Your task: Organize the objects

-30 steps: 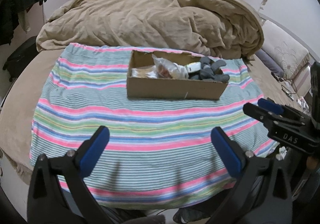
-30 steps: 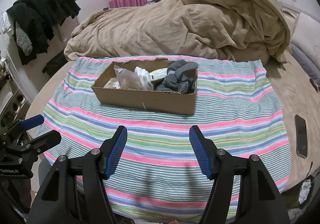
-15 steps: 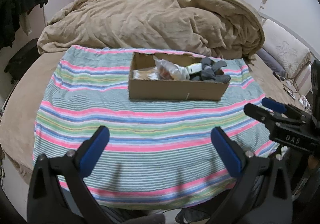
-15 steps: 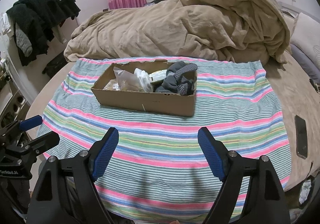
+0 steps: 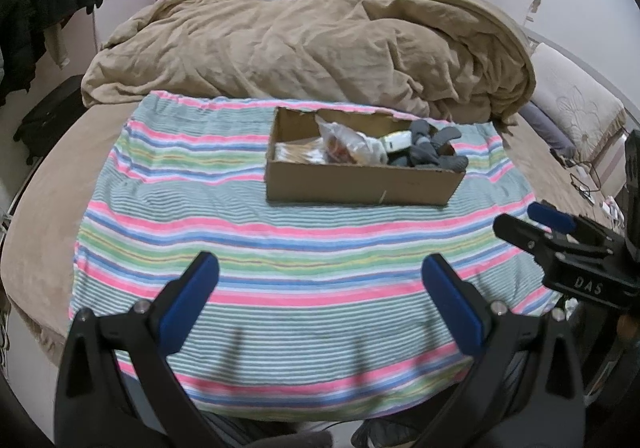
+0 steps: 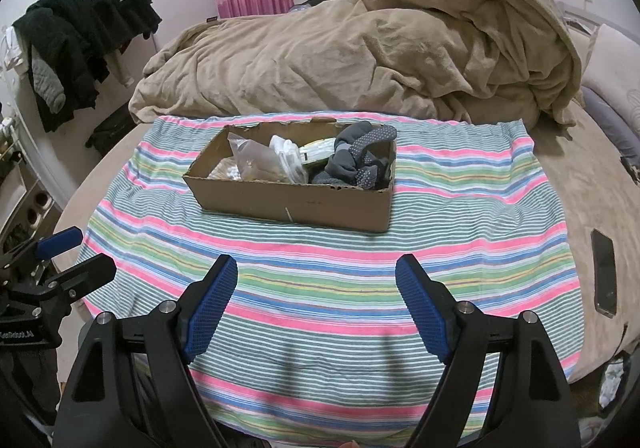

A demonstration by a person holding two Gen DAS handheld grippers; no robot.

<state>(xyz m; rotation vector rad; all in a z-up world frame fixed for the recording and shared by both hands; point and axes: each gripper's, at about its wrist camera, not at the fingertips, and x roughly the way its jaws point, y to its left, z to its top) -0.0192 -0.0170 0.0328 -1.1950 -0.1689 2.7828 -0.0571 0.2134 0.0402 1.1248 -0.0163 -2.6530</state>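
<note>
Your left tongs [image 5: 318, 292] and right tongs [image 6: 316, 298] both gape, grasping nothing. The cardboard box [image 6: 296, 204] lies ahead of both on the striped cloth [image 6: 360, 272], long axis crosswise; neither is clearly nearer.

Cardboard box [image 6: 296, 204] sat flat on striped blanket, open top, long side facing cameras, upper edges a bit ragged. Stuff packed inside: gray socks with white grip dots [image 6: 360, 160] bunched at right end, spilling up over rim. Clear plastic bag [image 6: 252, 160] stood crumpled left of middle, white bag [image 6: 286, 156] right beside it. Flat pale packet [image 6: 318, 148] wedged behind, between white bag and socks. Something light-colored at left bottom, too blurry to tell.
</note>
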